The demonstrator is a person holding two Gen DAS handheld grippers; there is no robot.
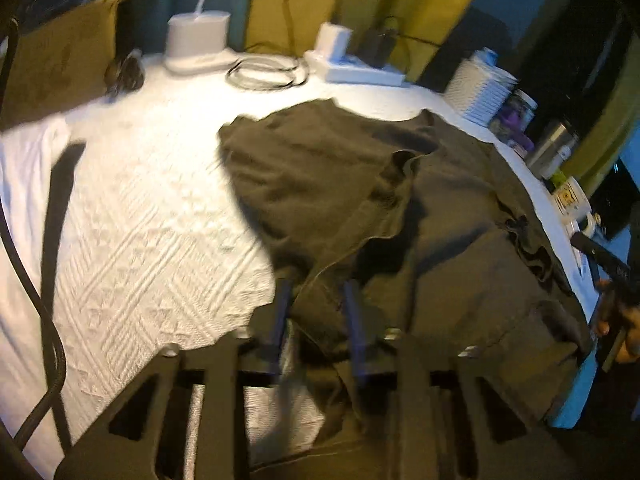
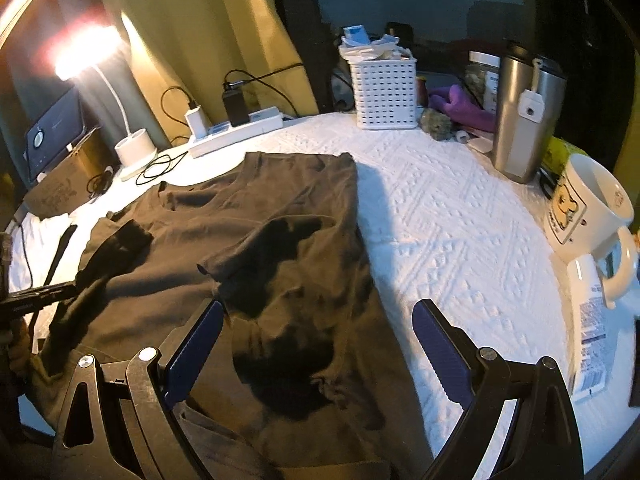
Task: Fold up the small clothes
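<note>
Nearest in the left wrist view, the left gripper (image 1: 316, 300) is seen with its fingers drawn fairly close together, a raised fold of the shirt (image 1: 420, 208) lying between them; whether the cloth is actually pinched cannot be told through the blur. In the right wrist view, the right gripper (image 2: 318, 340) is held with its jaws spread wide above the shirt's (image 2: 256, 240) near right part, nothing being gripped. The shirt, dark olive, is spread rumpled on the white quilted cover (image 2: 452, 216), with one sleeve turned in over the body. At the left edge of the right view, the left gripper (image 2: 36, 294) is seen beside the shirt, its state not readable from there.

Further off, on the right, a mug (image 2: 592, 208) and a steel tumbler (image 2: 520, 116) are stood on the cover, well apart from the shirt. Beyond the shirt a white basket (image 2: 384, 92), a power strip (image 2: 236, 132) with chargers plugged in, and a lit lamp (image 2: 132, 140) are set along the far edge.
</note>
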